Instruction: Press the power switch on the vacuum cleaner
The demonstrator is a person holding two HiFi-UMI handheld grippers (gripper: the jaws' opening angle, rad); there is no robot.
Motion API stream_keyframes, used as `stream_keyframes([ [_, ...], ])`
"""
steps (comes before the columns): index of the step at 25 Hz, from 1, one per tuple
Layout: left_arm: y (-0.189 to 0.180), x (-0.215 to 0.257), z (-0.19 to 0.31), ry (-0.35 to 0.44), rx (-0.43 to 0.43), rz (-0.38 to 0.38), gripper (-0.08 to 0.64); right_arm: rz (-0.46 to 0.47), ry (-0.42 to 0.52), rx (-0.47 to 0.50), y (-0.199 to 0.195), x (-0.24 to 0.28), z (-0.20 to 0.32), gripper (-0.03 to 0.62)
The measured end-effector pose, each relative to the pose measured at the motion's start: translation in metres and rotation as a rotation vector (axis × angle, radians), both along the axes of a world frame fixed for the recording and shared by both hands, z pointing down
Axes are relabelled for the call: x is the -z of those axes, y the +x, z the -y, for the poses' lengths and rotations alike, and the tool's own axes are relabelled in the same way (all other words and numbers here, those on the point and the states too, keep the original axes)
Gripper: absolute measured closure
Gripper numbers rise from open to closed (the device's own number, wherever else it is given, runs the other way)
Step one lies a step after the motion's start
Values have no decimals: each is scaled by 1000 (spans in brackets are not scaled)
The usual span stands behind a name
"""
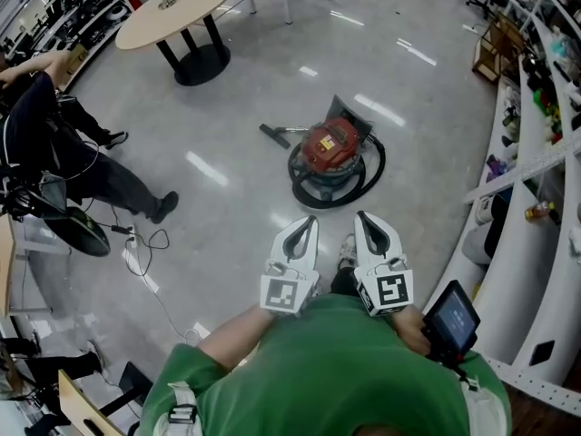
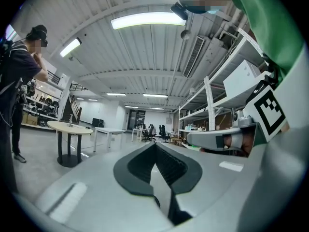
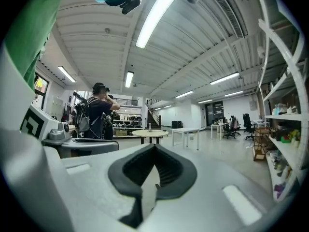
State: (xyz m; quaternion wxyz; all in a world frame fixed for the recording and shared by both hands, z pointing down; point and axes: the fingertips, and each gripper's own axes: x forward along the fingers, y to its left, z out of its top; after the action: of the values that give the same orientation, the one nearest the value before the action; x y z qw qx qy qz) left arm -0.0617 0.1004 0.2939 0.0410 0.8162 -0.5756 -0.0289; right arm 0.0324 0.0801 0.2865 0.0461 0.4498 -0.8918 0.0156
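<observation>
The vacuum cleaner is a red drum on a dark base with a black hose coiled round it. It stands on the grey floor ahead of me in the head view, and its power switch is too small to make out. My left gripper and right gripper are held side by side close to my chest, well short of the vacuum and pointing towards it. Both are shut with nothing between the jaws. The left gripper and the right gripper face the open room, and the vacuum is outside both gripper views.
A round table stands far left. A person in dark clothes is at the left, with cables on the floor nearby. White shelving runs along the right. A small screen sits by my right hand.
</observation>
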Motion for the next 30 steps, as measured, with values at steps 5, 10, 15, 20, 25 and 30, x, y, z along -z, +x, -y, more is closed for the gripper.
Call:
stream_keyframes([
  [5,-13,0,25,-1,39,5,554,3,3,33,-14,-2,29,589],
  [10,-20,-4,60,-2,71,25,554,16,-5,61,-21,-7,66,589],
  [15,-25,-7,104,-28,101,14,554,15,-28,89,-27,-11,109,589],
  [20,-22,-24,148,-76,102,16,554,9,-65,91,-26,-26,155,589],
  [25,-17,-38,192,-122,105,19,554,9,-101,96,-21,-41,198,589],
  [30,-10,-46,233,-151,114,39,554,5,-141,114,-15,-52,237,589],
])
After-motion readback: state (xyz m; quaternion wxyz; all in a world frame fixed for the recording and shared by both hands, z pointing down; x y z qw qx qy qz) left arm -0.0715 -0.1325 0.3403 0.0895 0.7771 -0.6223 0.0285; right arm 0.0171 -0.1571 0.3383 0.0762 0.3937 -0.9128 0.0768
